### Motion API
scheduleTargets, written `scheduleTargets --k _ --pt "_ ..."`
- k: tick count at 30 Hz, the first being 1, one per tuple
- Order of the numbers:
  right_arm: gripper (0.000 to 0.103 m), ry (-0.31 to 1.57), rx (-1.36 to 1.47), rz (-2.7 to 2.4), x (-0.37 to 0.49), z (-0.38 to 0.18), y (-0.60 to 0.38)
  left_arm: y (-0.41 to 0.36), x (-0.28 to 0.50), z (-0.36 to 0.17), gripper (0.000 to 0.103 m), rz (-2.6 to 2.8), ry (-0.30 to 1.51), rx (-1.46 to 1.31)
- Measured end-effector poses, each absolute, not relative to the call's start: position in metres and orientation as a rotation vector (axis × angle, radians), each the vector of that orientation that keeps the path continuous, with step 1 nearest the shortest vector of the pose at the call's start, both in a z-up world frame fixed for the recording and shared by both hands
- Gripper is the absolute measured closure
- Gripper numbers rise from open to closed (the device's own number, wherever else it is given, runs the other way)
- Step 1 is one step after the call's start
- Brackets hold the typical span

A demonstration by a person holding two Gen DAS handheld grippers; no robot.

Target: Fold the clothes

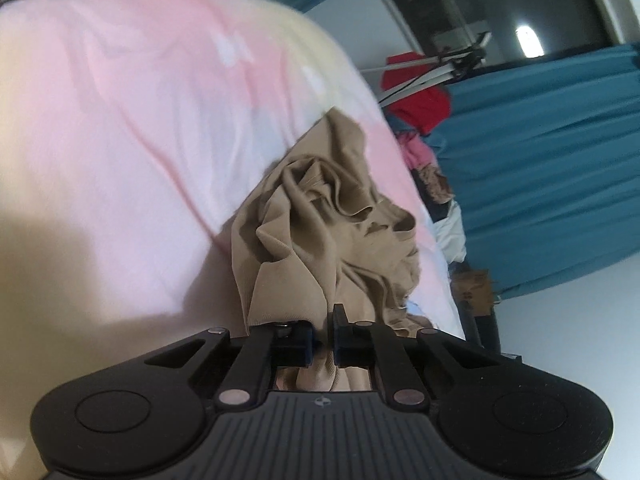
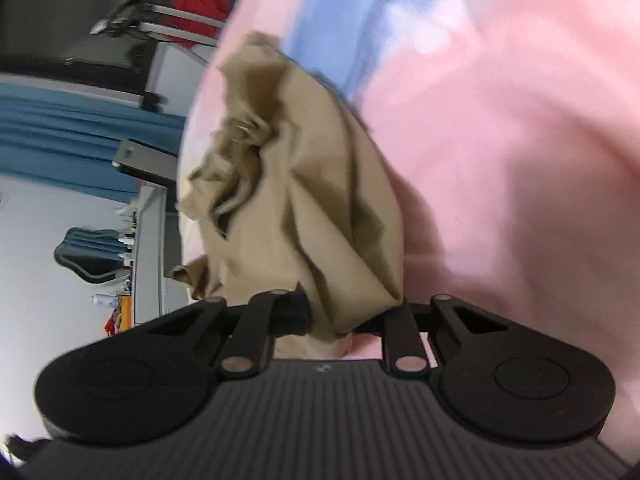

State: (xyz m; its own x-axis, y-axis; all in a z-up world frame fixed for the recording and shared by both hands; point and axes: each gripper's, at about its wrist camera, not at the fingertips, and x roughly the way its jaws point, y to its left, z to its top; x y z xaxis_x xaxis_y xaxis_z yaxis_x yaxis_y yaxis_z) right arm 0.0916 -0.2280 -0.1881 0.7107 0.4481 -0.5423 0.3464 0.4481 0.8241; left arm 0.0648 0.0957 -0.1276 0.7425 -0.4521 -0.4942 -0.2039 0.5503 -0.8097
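Note:
A crumpled tan garment (image 1: 328, 216) hangs bunched over a pink bedsheet (image 1: 140, 120). My left gripper (image 1: 323, 336) is shut on one edge of it, with cloth pinched between the black fingers. In the right wrist view the same tan garment (image 2: 304, 184) drapes over my right gripper (image 2: 332, 320), which is shut on another part of it; the cloth hides the right fingertip. Both views are tilted sideways and blurred.
The pink, blue and white bedsheet (image 2: 500, 140) fills the background. Teal curtains (image 1: 540, 152), a red garment on a rack (image 1: 416, 96) and a dark window (image 1: 500, 12) stand beyond the bed. A mirror and shelf (image 2: 92, 252) are at the left.

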Motion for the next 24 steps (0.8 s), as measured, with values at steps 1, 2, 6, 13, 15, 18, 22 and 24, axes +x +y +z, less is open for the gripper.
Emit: scheduleTargets --k 1,2,6,13,15,18,22,24 --pt "0.087 0.791 1.118 0.083 0.090 -0.182 -0.227 0.095 0.063 -0.124 0.094 -0.170 0.737 -0.991" --pt "0.087 0.763 1.107 0.093 0.087 -0.175 -0.228 0.094 0.061 -0.118 0.094 -0.185 0.717 -0.983" --pt "0.088 0.667 1.061 0.116 0.078 -0.143 -0.233 0.088 0.050 -0.083 0.095 -0.236 0.639 -0.939" --pt "0.088 0.580 1.021 0.158 0.039 -0.085 -0.249 0.077 0.002 -0.030 0.095 -0.284 0.575 -0.916" --pt "0.088 0.605 1.036 0.172 0.016 -0.078 -0.253 0.078 -0.028 -0.025 0.095 -0.280 0.572 -0.954" --pt "0.088 0.653 1.076 0.203 -0.025 -0.074 -0.258 0.080 -0.073 -0.020 0.094 -0.264 0.570 -0.990" --pt "0.087 0.643 1.045 0.225 -0.052 -0.062 -0.259 0.082 -0.097 -0.010 0.094 -0.251 0.569 -1.000" --pt "0.087 0.638 1.025 0.209 -0.040 -0.059 -0.259 0.079 -0.090 -0.006 0.094 -0.244 0.568 -0.989"
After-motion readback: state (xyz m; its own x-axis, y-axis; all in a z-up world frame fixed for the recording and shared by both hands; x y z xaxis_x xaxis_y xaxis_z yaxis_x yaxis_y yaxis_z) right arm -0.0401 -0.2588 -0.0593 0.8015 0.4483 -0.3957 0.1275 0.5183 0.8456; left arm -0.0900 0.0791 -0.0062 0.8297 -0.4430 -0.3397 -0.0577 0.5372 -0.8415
